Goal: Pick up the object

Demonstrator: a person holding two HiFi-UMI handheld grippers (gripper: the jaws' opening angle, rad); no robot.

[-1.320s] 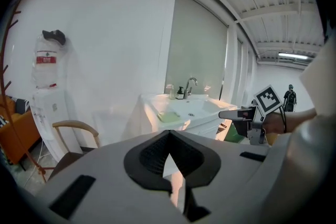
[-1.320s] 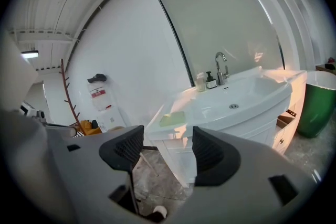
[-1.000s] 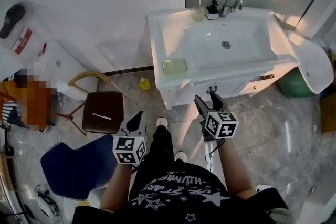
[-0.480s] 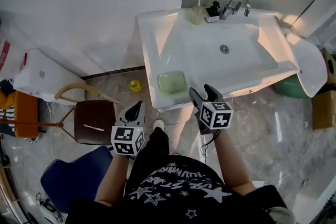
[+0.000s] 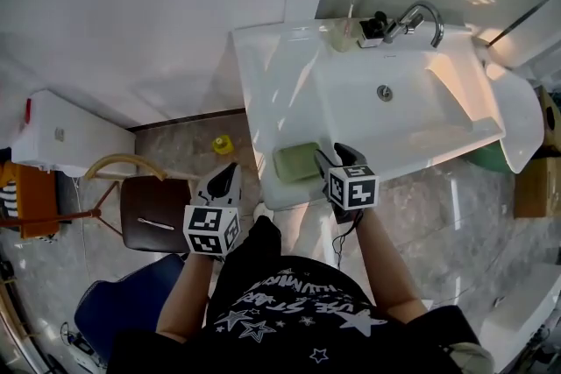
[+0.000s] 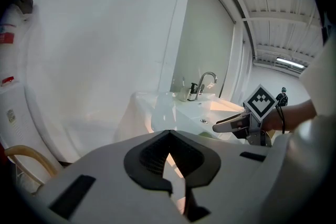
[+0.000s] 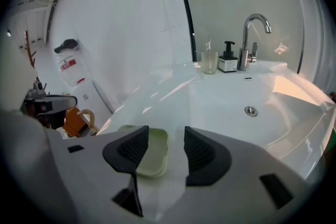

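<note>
Gripper views: right hand-held gripper [image 7: 164,136] closing, empty, by soap dish [image 7: 153,155]; left hand-held gripper [image 6: 169,157] pressed together.

I see open air above the dish [image 5: 298,162] on the sink's [image 5: 263,83] front rim and over the basin [image 5: 394,114] beside it; tap [image 5: 419,16], bottle [image 5: 375,26] and cup [image 5: 344,32] crowd only the back edge.

My kit: black short-sleeve tee [image 5: 289,320], white stars plus lettering print, black trousers [image 5: 263,245]. Light grey left gripper [image 5: 230,171] and right gripper [image 5: 335,155], black ribbed pads [image 7: 131,149], white cubes [image 5: 211,230] with black square markers. Right jaws closing, nothing between.
</note>
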